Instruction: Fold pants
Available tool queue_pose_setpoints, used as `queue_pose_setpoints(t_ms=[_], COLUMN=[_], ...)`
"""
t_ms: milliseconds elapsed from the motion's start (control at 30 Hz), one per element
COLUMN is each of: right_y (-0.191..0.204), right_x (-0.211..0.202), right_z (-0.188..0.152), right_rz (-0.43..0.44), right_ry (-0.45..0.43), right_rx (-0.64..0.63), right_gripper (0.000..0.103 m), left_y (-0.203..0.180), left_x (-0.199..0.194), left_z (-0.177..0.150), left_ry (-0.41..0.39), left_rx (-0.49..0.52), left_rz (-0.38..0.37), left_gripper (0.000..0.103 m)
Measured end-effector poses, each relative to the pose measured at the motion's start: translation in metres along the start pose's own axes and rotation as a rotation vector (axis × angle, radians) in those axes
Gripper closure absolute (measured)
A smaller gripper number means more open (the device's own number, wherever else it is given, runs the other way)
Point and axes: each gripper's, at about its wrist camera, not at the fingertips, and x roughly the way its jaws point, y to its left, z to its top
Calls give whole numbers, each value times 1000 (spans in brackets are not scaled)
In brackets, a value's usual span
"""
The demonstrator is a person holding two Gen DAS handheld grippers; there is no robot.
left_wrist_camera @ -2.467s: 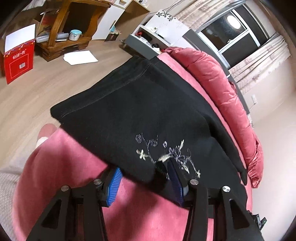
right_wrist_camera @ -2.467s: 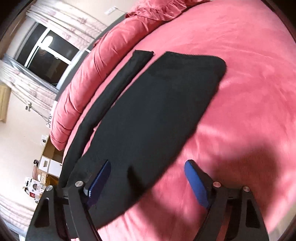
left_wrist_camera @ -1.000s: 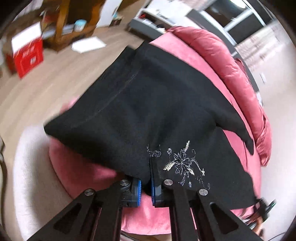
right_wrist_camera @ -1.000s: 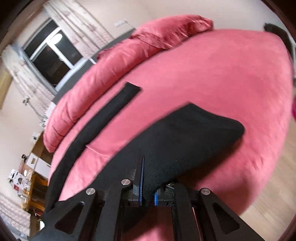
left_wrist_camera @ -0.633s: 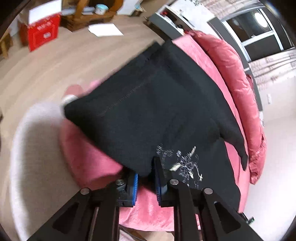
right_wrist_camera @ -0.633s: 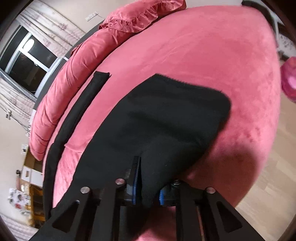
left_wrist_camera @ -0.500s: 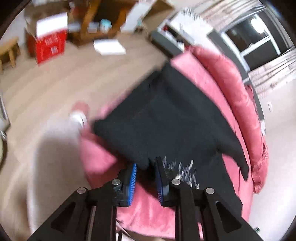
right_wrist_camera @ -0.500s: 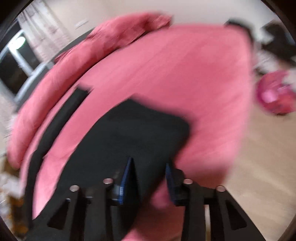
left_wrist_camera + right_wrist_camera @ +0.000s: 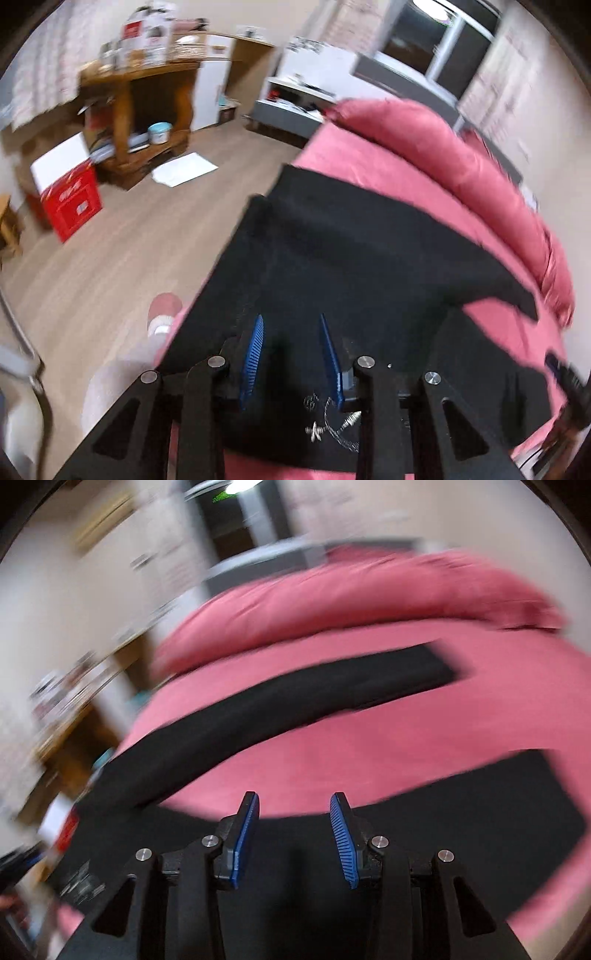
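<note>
- Pants (image 9: 369,258): black, spread on the pink bed (image 9: 369,166), filling the lower frame.
- Left gripper (image 9: 291,354) and right gripper (image 9: 293,834): jaws parted, holding nothing.
- Handling: likely soft, limp, light; grip a hem or waistband edge.

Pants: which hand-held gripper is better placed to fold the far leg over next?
Right, probably. The right hand-held gripper is open over the near leg, with the far leg stretched straight ahead. The left hand-held gripper, also open, sits near the waist embroidery.
</note>
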Motion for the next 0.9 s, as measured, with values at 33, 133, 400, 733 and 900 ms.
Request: queue_pose_setpoints(t_ms=[33, 133, 400, 733, 900], right_y=[16, 83, 179, 185, 186], right_x=[11, 45, 138, 193, 193], right_z=[1, 0, 3, 6, 3], right_rz=[23, 119, 211, 144, 152], right_ry=[16, 62, 161, 179, 146], right_rx=[-35, -205, -357, -362, -392], right_gripper=[63, 64, 68, 72, 71], left_y=[-7, -5, 35, 30, 14], left_x=[9, 30, 50, 42, 45], left_z=[-2, -4, -3, 10, 25], left_ry=[3, 53, 127, 66, 33], left_rx=[30, 38, -180, -119, -58], left_rz=[12, 64, 18, 5, 43], left_gripper=[71, 71, 73, 72, 67])
